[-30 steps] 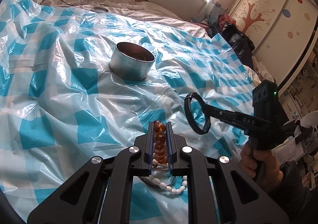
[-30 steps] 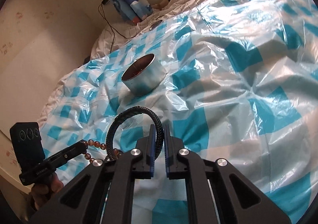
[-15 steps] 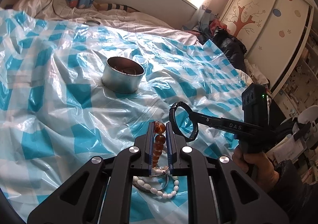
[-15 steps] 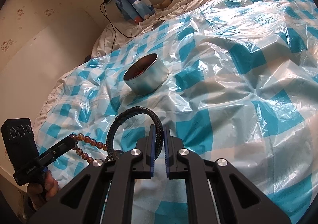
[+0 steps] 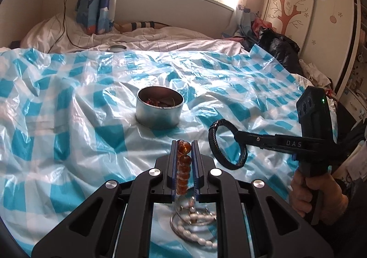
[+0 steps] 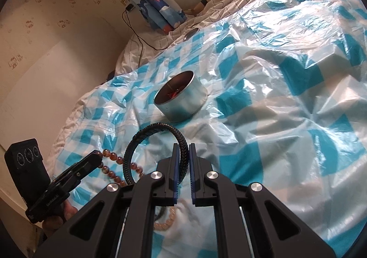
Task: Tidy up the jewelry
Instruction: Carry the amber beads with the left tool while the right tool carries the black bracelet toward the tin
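Observation:
A round metal tin (image 5: 159,109) with some jewelry inside stands on the blue-checked plastic sheet; it also shows in the right wrist view (image 6: 181,99). My left gripper (image 5: 183,157) is shut on an amber bead bracelet (image 5: 183,166), held above the sheet, short of the tin; its beads hang beside the black bracelet in the right wrist view (image 6: 112,166). My right gripper (image 6: 183,157) is shut on a black braided bracelet (image 6: 158,143), also seen to the right in the left wrist view (image 5: 227,144). A white pearl strand and silver bangle (image 5: 195,223) lie under the left gripper.
The wrinkled plastic sheet (image 5: 68,109) covers a bed. A small round lid (image 5: 117,47) lies at the far edge. A black bag (image 5: 277,47) and a wardrobe (image 5: 321,17) stand at the right. A beige bead strand (image 6: 165,221) lies under the right gripper.
Both grippers have risen and tilted up with their bracelets held. The tin now sits more centred ahead of the left gripper, and its contents show.

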